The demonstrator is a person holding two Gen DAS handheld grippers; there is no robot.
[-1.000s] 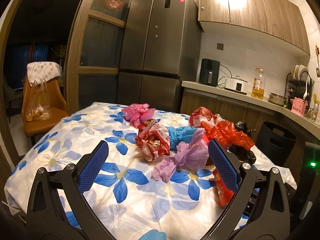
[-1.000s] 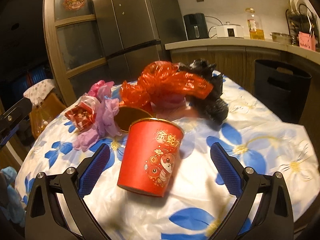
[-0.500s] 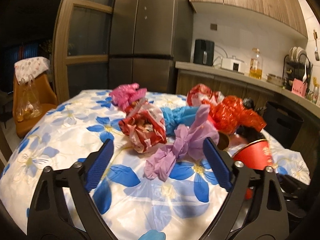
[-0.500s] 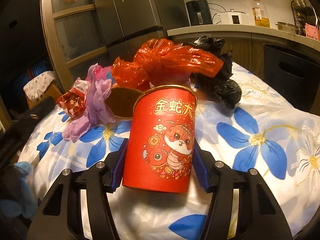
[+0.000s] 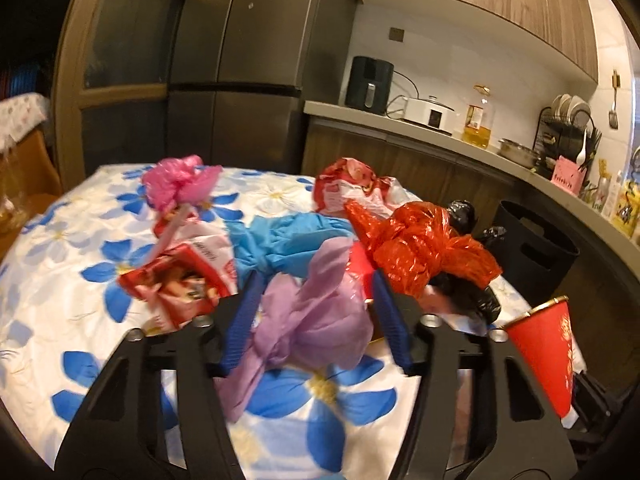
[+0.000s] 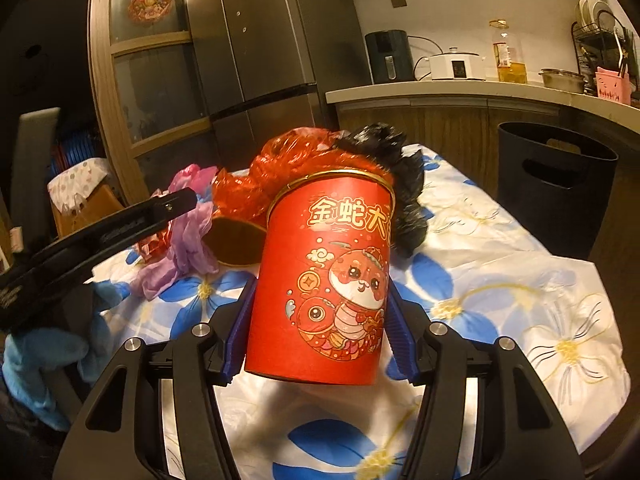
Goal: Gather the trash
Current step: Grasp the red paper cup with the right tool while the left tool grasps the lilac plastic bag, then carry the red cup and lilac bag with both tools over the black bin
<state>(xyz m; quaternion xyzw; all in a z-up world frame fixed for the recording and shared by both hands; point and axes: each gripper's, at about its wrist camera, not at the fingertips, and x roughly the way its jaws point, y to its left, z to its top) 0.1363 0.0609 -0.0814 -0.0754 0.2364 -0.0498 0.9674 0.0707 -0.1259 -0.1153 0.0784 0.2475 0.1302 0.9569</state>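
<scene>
My right gripper (image 6: 318,320) is shut on a red paper cup (image 6: 324,276) with a cartoon snake print and holds it above the floral tablecloth (image 6: 500,280). The cup also shows at the right edge of the left wrist view (image 5: 548,352). My left gripper (image 5: 316,316) has its jaws closed in around a crumpled purple plastic bag (image 5: 316,320) on the table. The purple bag shows in the right wrist view (image 6: 180,252) too. Around it lie a red plastic bag (image 5: 420,248), a blue bag (image 5: 288,240), a pink bag (image 5: 176,180), a red snack wrapper (image 5: 180,280) and a black bag (image 5: 464,216).
A black waste bin (image 6: 552,184) stands on the floor right of the table, below the kitchen counter (image 5: 440,132). A brown round lid (image 6: 236,244) lies behind the cup. A fridge (image 5: 248,60) stands behind the table. An orange chair (image 6: 84,208) is at the left.
My right gripper has shut on the red cup and lifted it. My left gripper has moved forward and narrowed its jaws around the purple bag.
</scene>
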